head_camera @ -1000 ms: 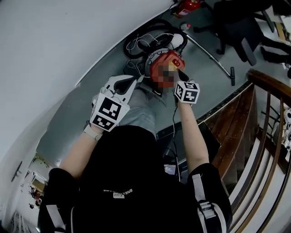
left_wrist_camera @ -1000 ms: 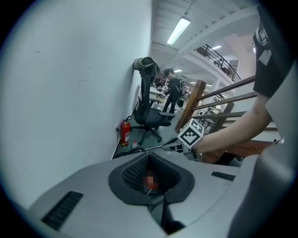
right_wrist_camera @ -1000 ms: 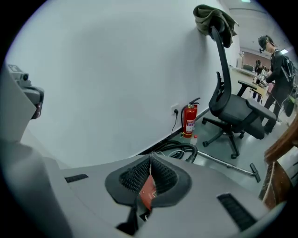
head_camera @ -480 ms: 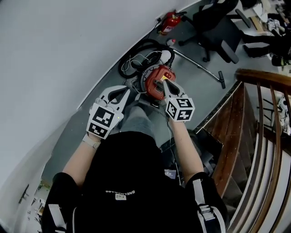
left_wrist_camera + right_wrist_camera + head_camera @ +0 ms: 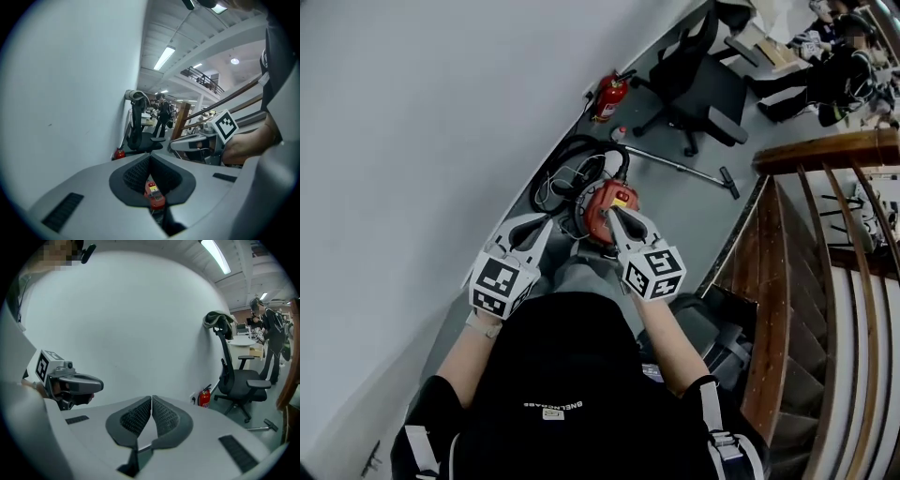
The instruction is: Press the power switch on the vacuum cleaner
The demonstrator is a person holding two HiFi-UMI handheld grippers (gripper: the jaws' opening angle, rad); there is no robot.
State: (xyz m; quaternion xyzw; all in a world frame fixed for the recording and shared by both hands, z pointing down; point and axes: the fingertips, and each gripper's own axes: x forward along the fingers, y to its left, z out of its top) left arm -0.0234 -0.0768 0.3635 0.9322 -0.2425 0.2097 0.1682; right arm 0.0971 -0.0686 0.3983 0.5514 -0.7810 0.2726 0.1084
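Observation:
The red vacuum cleaner (image 5: 602,208) lies on the grey floor by the white wall, with a yellow patch on its top. In the left gripper view it shows small and far below, through the gap under the jaws (image 5: 153,194). My left gripper (image 5: 549,219) hangs to the vacuum's left, well above it; its jaws meet at the tips with nothing between them (image 5: 150,158). My right gripper (image 5: 613,213) points down over the vacuum's right side and is also shut and empty (image 5: 152,399).
A black hose (image 5: 567,161) coils behind the vacuum, and its metal wand (image 5: 675,161) lies across the floor. A red fire extinguisher (image 5: 607,95) and a black office chair (image 5: 698,84) stand further back. A wooden stair railing (image 5: 825,150) runs on the right.
The view and both grippers have drawn up and back from the vacuum, which now looks smaller. The right gripper's tips no longer sit against its top.

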